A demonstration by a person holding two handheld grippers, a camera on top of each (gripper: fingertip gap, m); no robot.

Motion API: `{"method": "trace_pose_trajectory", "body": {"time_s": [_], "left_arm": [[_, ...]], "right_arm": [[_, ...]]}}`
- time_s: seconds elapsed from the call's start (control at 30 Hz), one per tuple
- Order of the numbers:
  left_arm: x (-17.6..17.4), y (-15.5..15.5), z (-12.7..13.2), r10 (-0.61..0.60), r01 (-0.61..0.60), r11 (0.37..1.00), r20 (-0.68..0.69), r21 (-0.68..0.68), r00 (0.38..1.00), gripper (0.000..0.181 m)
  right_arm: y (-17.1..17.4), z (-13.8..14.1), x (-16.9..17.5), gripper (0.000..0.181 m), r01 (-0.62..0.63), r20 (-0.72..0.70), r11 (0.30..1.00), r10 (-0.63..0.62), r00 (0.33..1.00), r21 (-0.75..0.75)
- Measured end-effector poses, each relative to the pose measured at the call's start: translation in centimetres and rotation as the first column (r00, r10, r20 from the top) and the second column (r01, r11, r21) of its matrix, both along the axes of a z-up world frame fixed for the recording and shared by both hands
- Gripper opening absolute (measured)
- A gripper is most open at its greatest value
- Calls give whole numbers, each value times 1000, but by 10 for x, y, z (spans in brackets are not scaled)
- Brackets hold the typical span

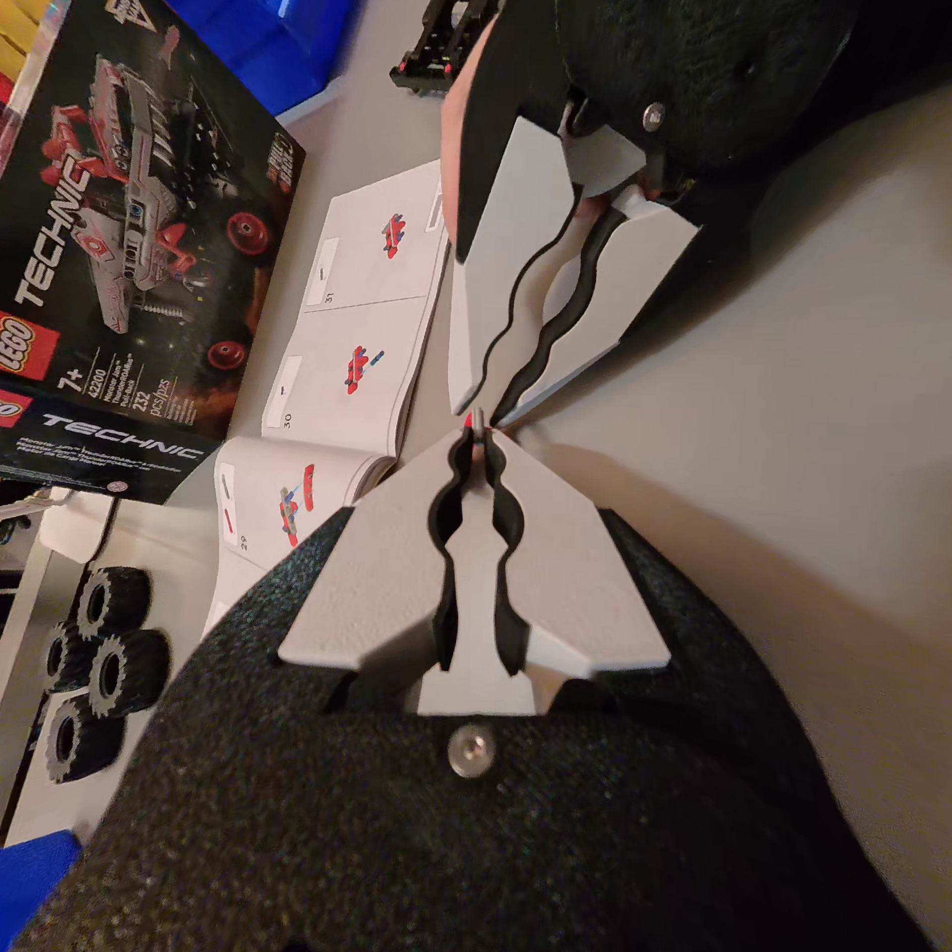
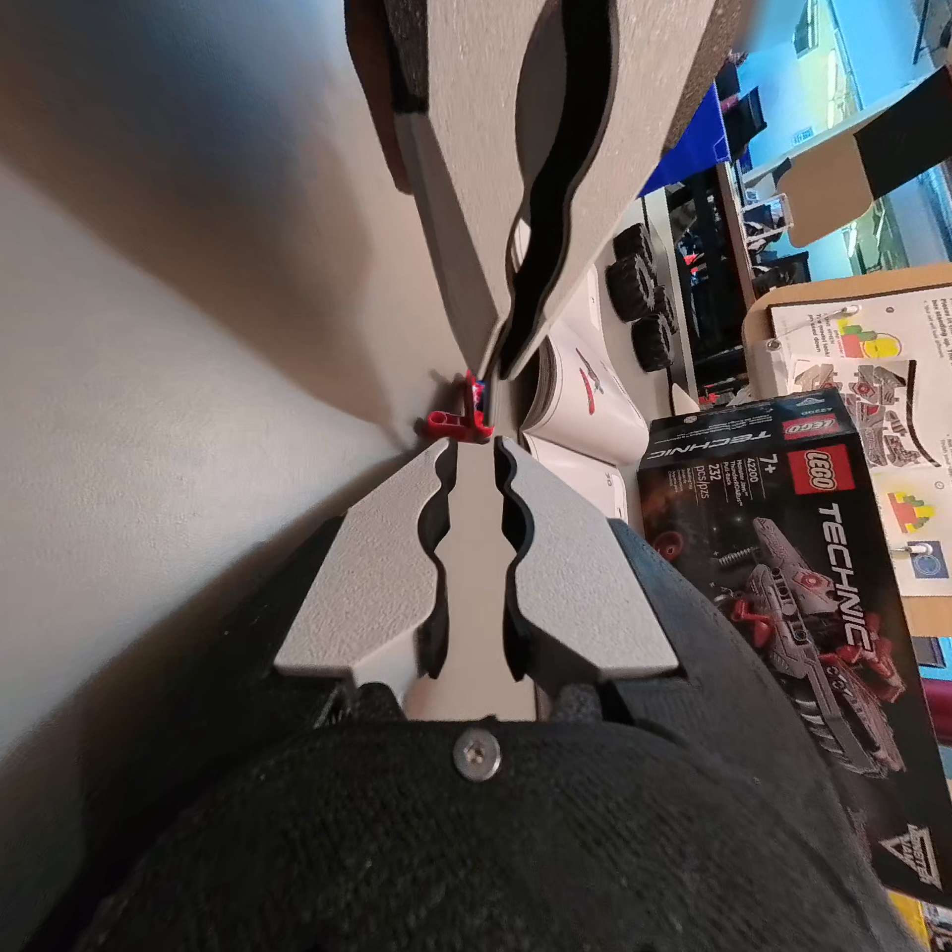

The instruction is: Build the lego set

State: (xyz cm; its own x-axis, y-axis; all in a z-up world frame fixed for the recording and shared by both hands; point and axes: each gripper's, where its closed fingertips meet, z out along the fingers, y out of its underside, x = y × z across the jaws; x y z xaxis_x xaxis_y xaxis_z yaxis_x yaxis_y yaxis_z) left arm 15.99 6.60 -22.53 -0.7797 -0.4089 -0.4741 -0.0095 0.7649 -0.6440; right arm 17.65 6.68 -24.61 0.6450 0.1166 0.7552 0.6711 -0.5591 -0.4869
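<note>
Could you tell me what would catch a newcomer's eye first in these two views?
First, the two grippers meeting tip to tip over the pale table: the left gripper pinches a small red assembly, and the right gripper stands open just short of it. Next, the dark set box beside the open manual, left of the grippers in the left wrist view. Black tyres sit in a white tray nearer the camera.
</note>
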Motion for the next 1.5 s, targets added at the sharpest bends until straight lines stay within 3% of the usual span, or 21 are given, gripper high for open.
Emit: {"method": "trace_pose_trajectory", "body": {"time_s": [0.2, 0.7, 0.87, 0.97, 1.07, 1.2, 1.5], "left_arm": [[2, 7, 2, 17, -19, 998, 30, 62, 999, 1], [-5, 14, 3, -21, 12, 985, 50, 174, 999, 1], [-8, 20, 4, -26, 19, 981, 35, 194, 999, 1], [-10, 23, 2, -27, 25, 982, 6, 187, 1000, 1], [-8, 30, 1, -9, 9, 980, 0, 199, 1000, 1], [-10, 30, 5, -20, 22, 987, -10, 156, 1000, 1], [-12, 28, 15, -28, 29, 996, -10, 86, 1000, 1]], "right_arm": [[4, 4, 2, 18, 5, -23, 999, -5, 1000, 35], [10, 3, -7, 10, -32, -98, 998, 38, 994, 62], [9, 6, -7, 21, -33, -76, 996, 40, 996, 82], [9, 8, -11, 23, -68, -7, 995, 69, 998, 76], [13, 10, -17, 25, -114, 155, 993, 109, 982, 22], [13, -1, -14, 15, -108, 315, 988, 138, 939, -111], [16, 7, -7, 6, -69, 486, 990, 121, 866, -124]]}}
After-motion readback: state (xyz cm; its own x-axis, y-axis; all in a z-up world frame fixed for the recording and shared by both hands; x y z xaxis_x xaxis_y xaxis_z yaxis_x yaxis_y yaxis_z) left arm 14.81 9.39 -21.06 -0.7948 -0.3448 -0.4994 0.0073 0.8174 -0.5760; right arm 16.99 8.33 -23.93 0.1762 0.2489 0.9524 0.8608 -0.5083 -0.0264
